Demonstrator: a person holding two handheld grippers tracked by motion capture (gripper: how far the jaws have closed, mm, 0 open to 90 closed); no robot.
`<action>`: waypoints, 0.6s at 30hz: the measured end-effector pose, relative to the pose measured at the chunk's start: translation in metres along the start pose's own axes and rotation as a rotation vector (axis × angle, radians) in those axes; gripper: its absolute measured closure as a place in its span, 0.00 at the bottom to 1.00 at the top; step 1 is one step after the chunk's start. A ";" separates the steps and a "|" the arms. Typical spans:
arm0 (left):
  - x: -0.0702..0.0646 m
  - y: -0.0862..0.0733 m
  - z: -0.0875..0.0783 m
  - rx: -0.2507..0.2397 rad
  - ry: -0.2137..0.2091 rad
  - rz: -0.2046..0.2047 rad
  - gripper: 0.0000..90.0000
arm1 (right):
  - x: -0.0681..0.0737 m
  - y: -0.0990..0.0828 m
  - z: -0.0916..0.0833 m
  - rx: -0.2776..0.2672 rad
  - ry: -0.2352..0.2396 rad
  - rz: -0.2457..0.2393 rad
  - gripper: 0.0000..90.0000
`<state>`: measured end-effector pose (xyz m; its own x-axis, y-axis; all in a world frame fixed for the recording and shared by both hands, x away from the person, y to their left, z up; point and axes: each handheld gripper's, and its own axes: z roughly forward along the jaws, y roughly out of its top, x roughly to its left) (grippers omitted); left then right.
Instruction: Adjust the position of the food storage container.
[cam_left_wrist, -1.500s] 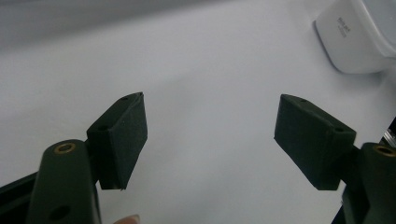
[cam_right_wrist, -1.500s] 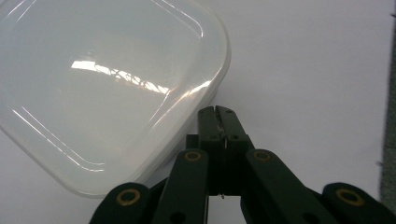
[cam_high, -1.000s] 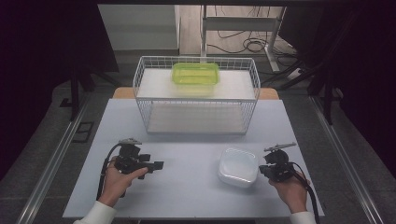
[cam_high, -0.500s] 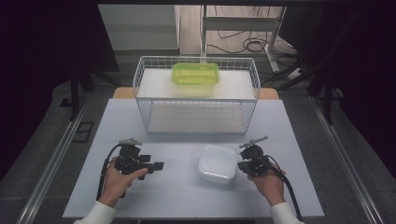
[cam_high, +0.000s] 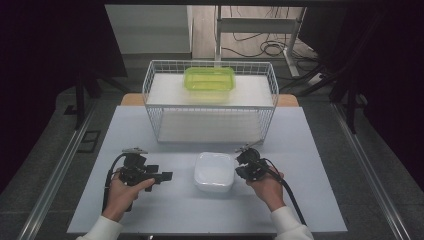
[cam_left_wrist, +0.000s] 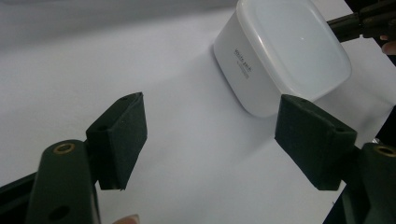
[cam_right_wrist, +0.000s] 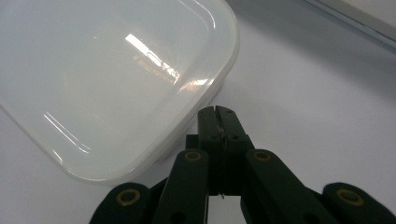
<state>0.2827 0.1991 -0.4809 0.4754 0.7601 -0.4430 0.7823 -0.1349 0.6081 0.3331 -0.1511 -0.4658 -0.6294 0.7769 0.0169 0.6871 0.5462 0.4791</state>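
Pale grey table (cam_high: 165, 210) fronts a dark room, and a white wire basket (cam_high: 150, 90) stands at its far edge with a green container (cam_high: 209, 79) inside. Taking that basket as the landmark, the white lidded container (cam_high: 214, 171) sits on the table just in front of it, near the middle. The right gripper (cam_high: 243, 167) lies at the container's right edge; in the right gripper view its jaws are pressed fully together with nothing between them, their tip against the container's rim (cam_right_wrist: 205, 100). The left gripper (cam_high: 165, 175) rests to the container's left, a little apart; its jaws stand wide open and empty, facing the container's side (cam_left_wrist: 243, 70). So the right hand is the nearer one, and the container lies between the two grippers. Any sideways nudge from the closed right tip would, I judge, carry it toward the open left jaws.
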 end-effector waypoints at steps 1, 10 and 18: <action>0.000 0.000 0.000 0.002 0.001 0.000 0.27 | 0.000 0.001 0.001 -0.002 0.002 -0.005 0.99; 0.000 0.000 0.004 0.009 0.002 0.003 0.27 | 0.002 0.006 0.005 -0.016 0.010 -0.024 0.99; -0.004 -0.002 -0.004 -0.033 -0.004 -0.006 0.27 | -0.010 -0.011 -0.028 -0.152 -0.022 0.022 0.85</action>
<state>0.2781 0.1986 -0.4779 0.4720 0.7585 -0.4493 0.7718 -0.1093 0.6263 0.3212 -0.1739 -0.4465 -0.6052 0.7960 0.0103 0.6367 0.4763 0.6064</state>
